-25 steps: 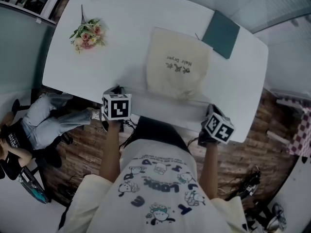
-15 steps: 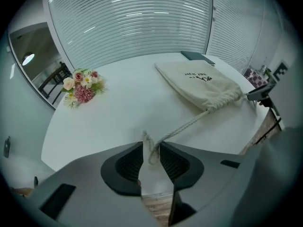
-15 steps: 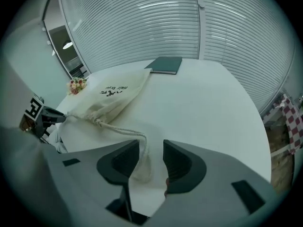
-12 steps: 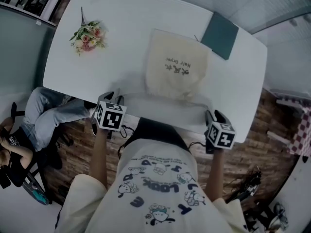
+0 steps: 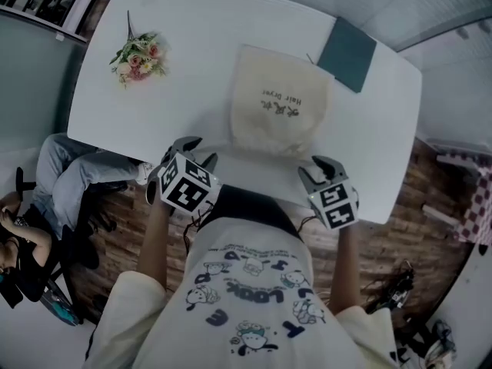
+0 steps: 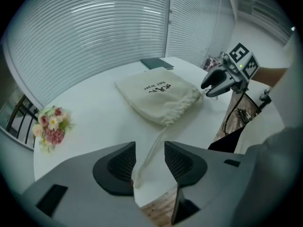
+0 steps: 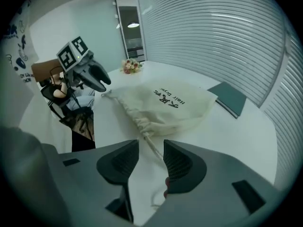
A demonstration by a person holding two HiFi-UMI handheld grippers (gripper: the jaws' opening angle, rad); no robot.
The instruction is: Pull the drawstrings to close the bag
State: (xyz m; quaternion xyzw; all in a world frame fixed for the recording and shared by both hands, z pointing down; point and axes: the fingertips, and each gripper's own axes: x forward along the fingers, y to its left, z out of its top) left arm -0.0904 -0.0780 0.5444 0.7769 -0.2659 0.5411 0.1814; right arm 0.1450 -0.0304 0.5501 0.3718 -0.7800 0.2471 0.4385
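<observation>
A cream drawstring bag (image 5: 280, 106) lies flat on the white table (image 5: 200, 37), its gathered mouth toward me. My left gripper (image 5: 196, 151) hovers at the table's near edge, left of the mouth. Its jaws are opening, and the left drawstring (image 6: 156, 143) runs loose between the pads without being pressed. My right gripper (image 5: 311, 167) is open at the near edge on the right. The other drawstring (image 7: 150, 143) lies slack on the table between its pads. Each gripper view shows the bag (image 6: 156, 96) (image 7: 170, 105) puckered at the mouth.
A small flower bunch (image 5: 138, 56) lies at the table's far left. A dark green notebook (image 5: 350, 52) sits by the bag's far right corner. A seated person (image 5: 46, 198) is on the floor side at left. The table's near edge runs just under both grippers.
Both grippers have gone from shut to open and let the drawstrings go slack. Both have turned inward toward the bag's mouth, so their jaws now show over the table edge.
</observation>
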